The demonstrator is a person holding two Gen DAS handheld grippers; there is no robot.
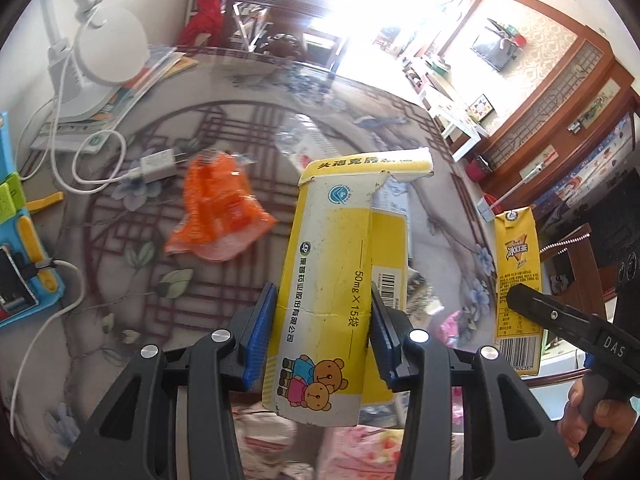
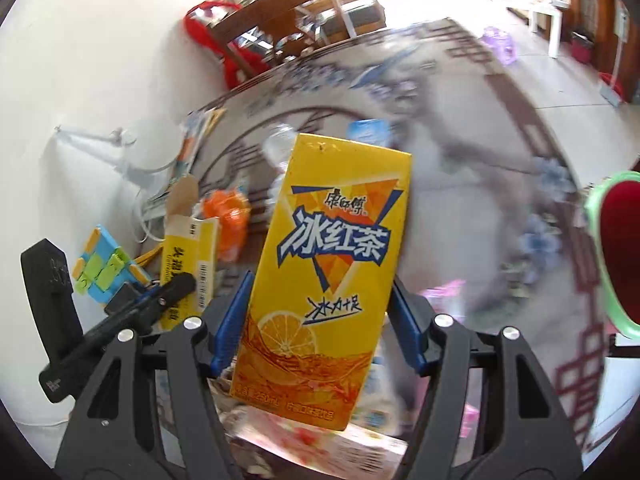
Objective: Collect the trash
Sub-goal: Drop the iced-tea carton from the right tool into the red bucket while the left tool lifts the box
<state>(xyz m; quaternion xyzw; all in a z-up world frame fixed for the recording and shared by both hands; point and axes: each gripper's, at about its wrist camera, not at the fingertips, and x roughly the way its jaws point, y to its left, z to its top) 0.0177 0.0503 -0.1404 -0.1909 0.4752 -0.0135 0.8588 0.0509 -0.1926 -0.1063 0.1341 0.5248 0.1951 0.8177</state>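
My left gripper (image 1: 322,308) is shut on a yellow and white medicine box (image 1: 332,240) printed with two bears, held upright above the table. Both blue pads press its sides. My right gripper (image 2: 320,300) is shut on a yellow iced tea carton (image 2: 332,260), also lifted off the table. In the left wrist view the same carton (image 1: 516,272) hangs at the right. From the right wrist view the medicine box (image 2: 188,256) shows at the left. An orange wrapper (image 1: 216,208) lies crumpled on the table, and a clear plastic bottle (image 2: 280,144) lies beyond it.
The round glass-topped table (image 1: 120,280) has a floral cloth. At its left are a white lamp (image 1: 108,52), a charger plug with cable (image 1: 156,164) and a blue toy (image 1: 16,240). A pink box (image 1: 360,452) lies below my grippers. A red bowl with a green rim (image 2: 616,256) is at the right.
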